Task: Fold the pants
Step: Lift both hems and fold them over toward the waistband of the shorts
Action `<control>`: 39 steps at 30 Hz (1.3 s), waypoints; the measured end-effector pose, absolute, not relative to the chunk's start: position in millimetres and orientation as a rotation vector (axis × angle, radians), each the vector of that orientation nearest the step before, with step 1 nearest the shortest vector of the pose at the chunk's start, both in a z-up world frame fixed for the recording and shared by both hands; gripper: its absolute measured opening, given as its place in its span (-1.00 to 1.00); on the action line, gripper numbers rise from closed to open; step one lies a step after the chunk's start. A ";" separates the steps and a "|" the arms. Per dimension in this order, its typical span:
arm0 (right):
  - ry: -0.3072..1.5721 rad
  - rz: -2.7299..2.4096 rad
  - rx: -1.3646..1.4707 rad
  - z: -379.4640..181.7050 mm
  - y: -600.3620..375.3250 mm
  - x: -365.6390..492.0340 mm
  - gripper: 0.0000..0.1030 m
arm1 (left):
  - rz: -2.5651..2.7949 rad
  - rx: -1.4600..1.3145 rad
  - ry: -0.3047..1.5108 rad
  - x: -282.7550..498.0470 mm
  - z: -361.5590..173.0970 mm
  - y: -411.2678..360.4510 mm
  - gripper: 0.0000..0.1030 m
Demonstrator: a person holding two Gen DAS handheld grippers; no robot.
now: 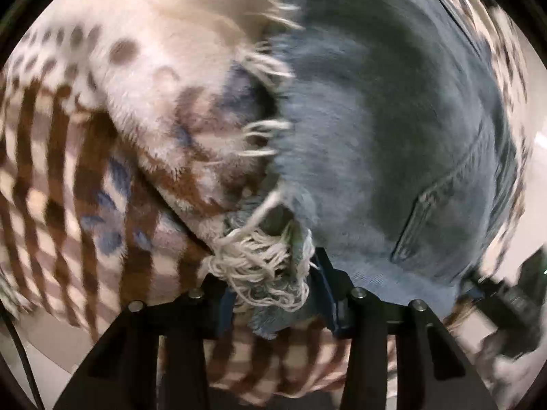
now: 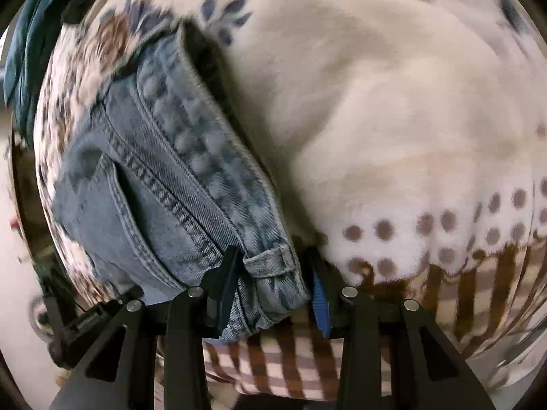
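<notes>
Light blue denim pants (image 1: 383,130) lie over a fluffy patterned blanket (image 1: 147,78). In the left wrist view my left gripper (image 1: 273,290) is shut on the frayed white-threaded hem (image 1: 263,266) of a pant leg. In the right wrist view my right gripper (image 2: 273,294) is shut on the waistband (image 2: 205,157) of the pants, near a belt loop (image 2: 270,261). A pocket seam (image 2: 130,198) shows to the left of the waistband. The image is blurred by motion.
The blanket (image 2: 393,102) is cream with brown dots, brown checks and blue leaf prints. It covers the whole surface under the pants. A dark teal cloth (image 2: 24,41) lies at the far left edge. A dark object (image 1: 512,300) sits at the lower right.
</notes>
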State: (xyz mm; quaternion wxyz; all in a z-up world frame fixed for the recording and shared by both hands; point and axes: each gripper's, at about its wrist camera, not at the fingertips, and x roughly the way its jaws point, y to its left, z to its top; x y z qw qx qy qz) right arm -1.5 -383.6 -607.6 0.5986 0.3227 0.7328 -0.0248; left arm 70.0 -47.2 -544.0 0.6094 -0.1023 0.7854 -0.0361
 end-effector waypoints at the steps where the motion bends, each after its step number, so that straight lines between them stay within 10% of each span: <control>1: 1.717 -0.036 0.722 -606.2 -379.9 5.2 -0.18 | -0.083 -0.233 1.814 68.9 -543.2 -49.4 -0.24; 9: 1.685 0.018 0.889 -589.5 -421.5 7.4 0.31 | -0.041 -0.655 1.761 57.3 -512.0 -25.2 -0.22; 39: 1.598 0.126 0.848 -607.9 -456.4 147.3 0.31 | -0.023 -0.538 1.702 277.1 -539.6 -11.9 -0.16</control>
